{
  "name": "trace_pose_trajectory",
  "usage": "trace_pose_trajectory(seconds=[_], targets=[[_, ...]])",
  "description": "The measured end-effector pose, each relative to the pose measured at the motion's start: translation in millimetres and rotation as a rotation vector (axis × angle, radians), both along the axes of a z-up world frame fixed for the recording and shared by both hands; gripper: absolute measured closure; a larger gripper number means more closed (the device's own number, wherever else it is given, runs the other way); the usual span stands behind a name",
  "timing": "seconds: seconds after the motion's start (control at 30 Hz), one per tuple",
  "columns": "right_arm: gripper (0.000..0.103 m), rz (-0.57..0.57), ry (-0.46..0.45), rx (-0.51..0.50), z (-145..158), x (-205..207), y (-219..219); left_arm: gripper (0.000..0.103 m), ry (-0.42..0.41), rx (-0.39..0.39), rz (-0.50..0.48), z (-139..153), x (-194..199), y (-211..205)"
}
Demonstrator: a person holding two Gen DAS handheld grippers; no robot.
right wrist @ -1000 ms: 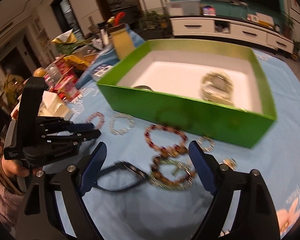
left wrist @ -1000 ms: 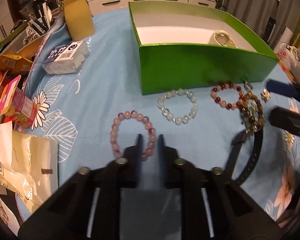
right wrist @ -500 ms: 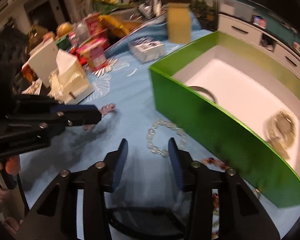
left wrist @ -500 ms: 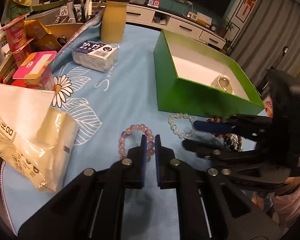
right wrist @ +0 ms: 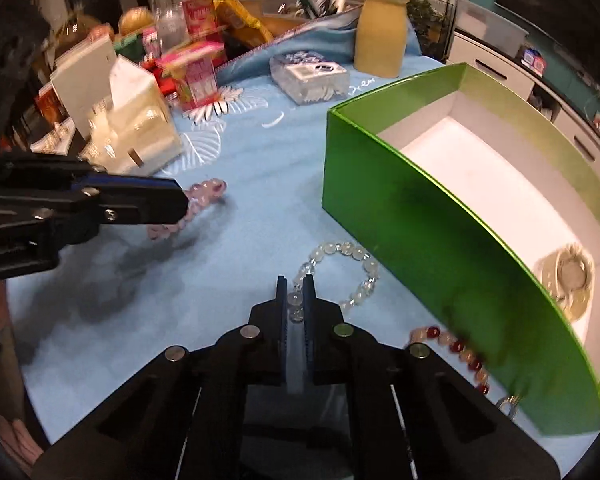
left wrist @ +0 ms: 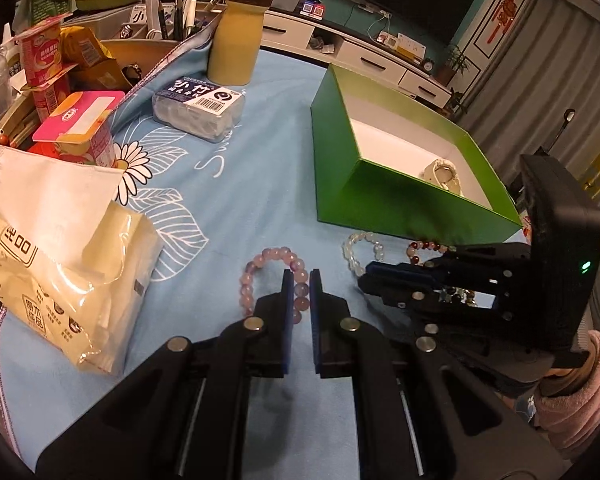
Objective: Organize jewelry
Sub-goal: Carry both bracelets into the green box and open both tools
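On the blue floral cloth, my left gripper [left wrist: 300,274] is shut on beads of the pink bracelet [left wrist: 260,264], which still touches the cloth. Just to the right, my right gripper [right wrist: 295,280] has its jaws closing tight on the clear bead bracelet [right wrist: 340,250], with beads pinched between the pads. In the right wrist view the left gripper [right wrist: 184,202] shows at the left, over the pink bracelet [right wrist: 208,190]. A red bead bracelet [right wrist: 452,344] lies against the open green box [right wrist: 400,208], which holds a pale watch-like piece [right wrist: 568,280].
A tissue pack [left wrist: 60,280] lies at the left, with snack cartons [left wrist: 76,128] behind it. A clear plastic box [left wrist: 200,108] and a yellow bottle [left wrist: 238,40] stand farther back. A pink sleeve [left wrist: 580,392] holds the right gripper's body [left wrist: 556,272].
The right gripper swung left from the red and gold pieces to the clear bracelet and closed its wide jaws on it. The left gripper stayed shut at the pink bracelet while its view rolled.
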State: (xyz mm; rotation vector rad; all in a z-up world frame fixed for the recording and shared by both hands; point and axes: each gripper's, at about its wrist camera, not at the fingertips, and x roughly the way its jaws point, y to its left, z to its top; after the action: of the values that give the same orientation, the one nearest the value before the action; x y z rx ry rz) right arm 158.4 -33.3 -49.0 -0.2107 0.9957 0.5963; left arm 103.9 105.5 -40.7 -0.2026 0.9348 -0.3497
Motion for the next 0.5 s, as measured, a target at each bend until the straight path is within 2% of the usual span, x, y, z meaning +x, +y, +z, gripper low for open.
trace_pose_trajectory(seconds=[0.3, 0.5], targets=[[0.096, -0.094, -0.009, 0.297, 60, -28, -52, 0.096, -0.026, -0.021, -0.013, 20, -13, -10], [0.096, -0.174, -0.070, 0.357, 83, -51, -90, 0.096, -0.053, -0.033, -0.033, 38, -22, -22]])
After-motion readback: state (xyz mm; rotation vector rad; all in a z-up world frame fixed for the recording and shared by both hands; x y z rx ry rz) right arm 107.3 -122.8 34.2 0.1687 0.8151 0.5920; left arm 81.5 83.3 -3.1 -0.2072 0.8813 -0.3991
